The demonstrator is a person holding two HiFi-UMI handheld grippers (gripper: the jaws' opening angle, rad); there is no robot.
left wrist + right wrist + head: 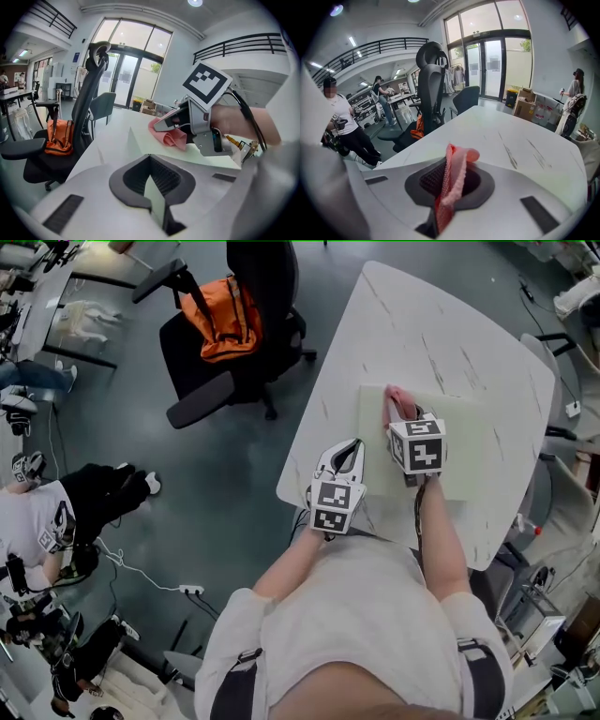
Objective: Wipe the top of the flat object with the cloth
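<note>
A pale cream flat board (469,456) lies on the white marbled table (422,324). At its near left corner, my left gripper (354,448) has its jaws closed on the board's thin edge, which shows as a pale sliver between them (152,187). My right gripper (401,418) is over the board's far left part, shut on a pink cloth (394,399). The cloth (457,168) stands pinched between the jaws and folds over at the top. In the left gripper view the cloth (168,136) hangs from the right gripper (161,125) and touches the board (140,140).
A black office chair (234,352) with an orange bag (225,320) stands left of the table. People stand on the floor at the far left (56,521). A power strip (190,590) lies on the floor. The table's near edge is by the person's body.
</note>
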